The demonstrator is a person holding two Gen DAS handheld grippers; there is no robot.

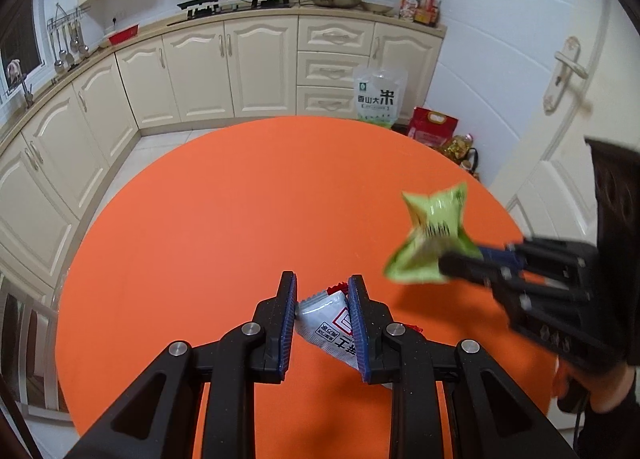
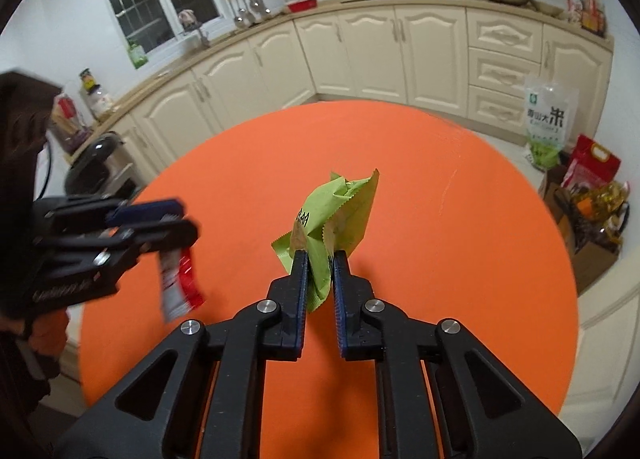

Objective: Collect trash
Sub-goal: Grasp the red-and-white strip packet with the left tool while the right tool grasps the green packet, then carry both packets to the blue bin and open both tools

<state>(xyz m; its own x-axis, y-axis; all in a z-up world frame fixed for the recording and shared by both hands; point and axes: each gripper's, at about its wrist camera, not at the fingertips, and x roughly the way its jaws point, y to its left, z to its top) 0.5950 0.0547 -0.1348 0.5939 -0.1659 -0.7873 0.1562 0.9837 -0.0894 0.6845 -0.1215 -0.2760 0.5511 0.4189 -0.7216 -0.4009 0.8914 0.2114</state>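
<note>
You had both claws loaded. The left gripper (image 1: 322,291) was clamped on the white and red sachet (image 1: 330,323), pinched across its width with the printed end trailing back toward the camera. The right gripper (image 2: 320,259) was clenched on the crumpled green wrapper (image 2: 334,215), nipping only its lower corner, so most of it stood proud above the tips. Both pieces hung clear of the orange table (image 1: 224,219), which showed no other litter in either view.

My read on the step: carry to the bin. You needed to hold both squeezes steady and keep the swing gentle; the green one looked like the weaker bite, thin film held at an edge, and could have slipped out. Keep the two claws apart so the wrappers don't snag.

Not visible: any bin or bag to drop into. The other claw was motion-blurred in each view, so the grip couldn't be cross-checked. The sachet's far end was hidden behind the fingers.
</note>
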